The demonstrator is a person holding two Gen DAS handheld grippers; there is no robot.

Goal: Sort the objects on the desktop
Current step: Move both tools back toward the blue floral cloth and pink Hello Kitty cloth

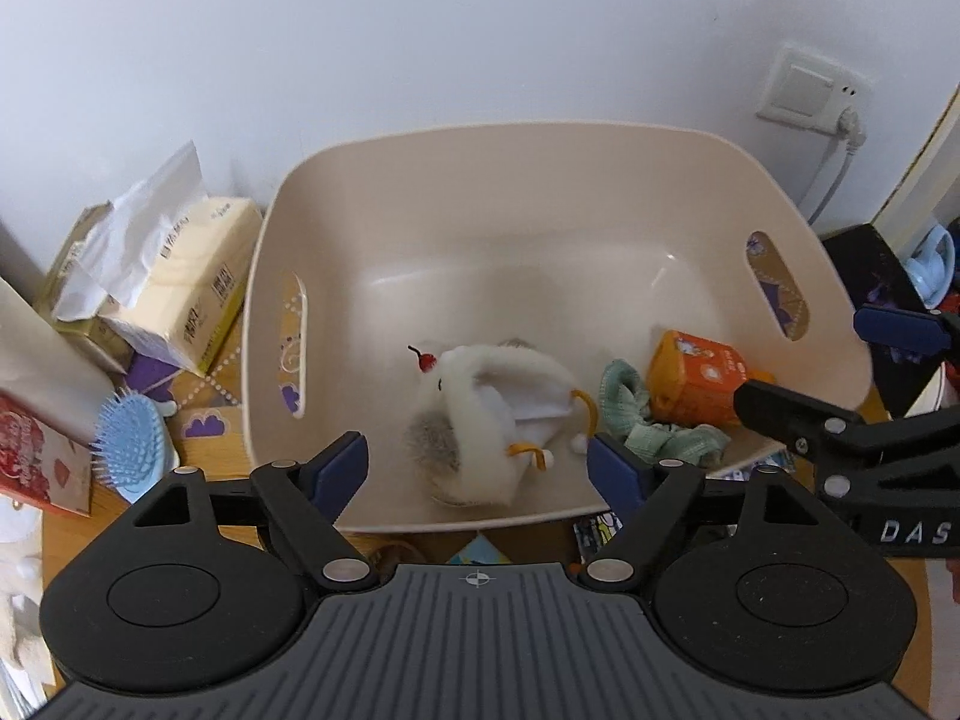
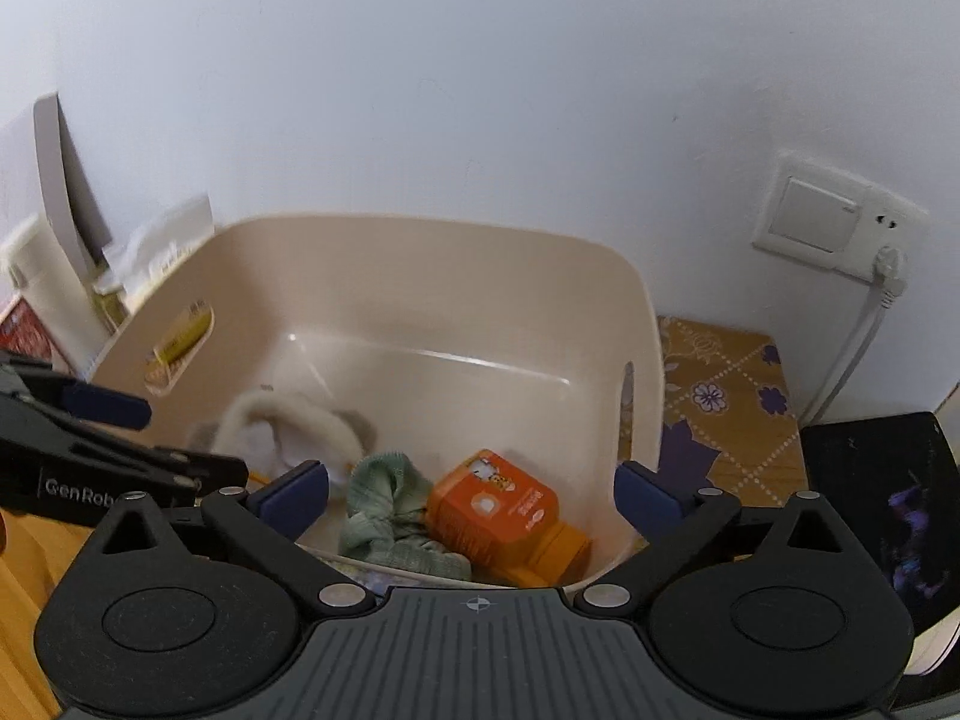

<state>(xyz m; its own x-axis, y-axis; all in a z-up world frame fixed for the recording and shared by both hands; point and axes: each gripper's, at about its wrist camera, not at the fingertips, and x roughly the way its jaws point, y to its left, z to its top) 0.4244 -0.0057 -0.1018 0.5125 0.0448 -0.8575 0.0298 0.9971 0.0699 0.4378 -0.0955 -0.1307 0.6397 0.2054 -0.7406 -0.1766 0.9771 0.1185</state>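
A beige plastic bin [image 1: 456,138] stands against the wall; it also shows in the right wrist view [image 2: 420,228]. Inside lie white fluffy earmuffs [image 1: 480,414], a green cloth scrunchie [image 1: 636,414] and an orange bottle [image 1: 696,378]. In the right wrist view the earmuffs [image 2: 288,420], scrunchie [image 2: 390,510] and bottle [image 2: 504,504] lie near the front wall. My left gripper [image 1: 480,468] is open and empty above the bin's front edge, over the earmuffs. My right gripper [image 2: 471,495] is open and empty above the bin's front right corner; it also shows in the left wrist view [image 1: 840,372].
A blue hairbrush [image 1: 132,444], tissue packs [image 1: 180,288] and a red-printed box [image 1: 42,456] lie left of the bin. A wall socket with a plugged cable [image 1: 810,90] is at the right. A black object [image 2: 888,516] sits right of the bin on the patterned cloth [image 2: 726,396].
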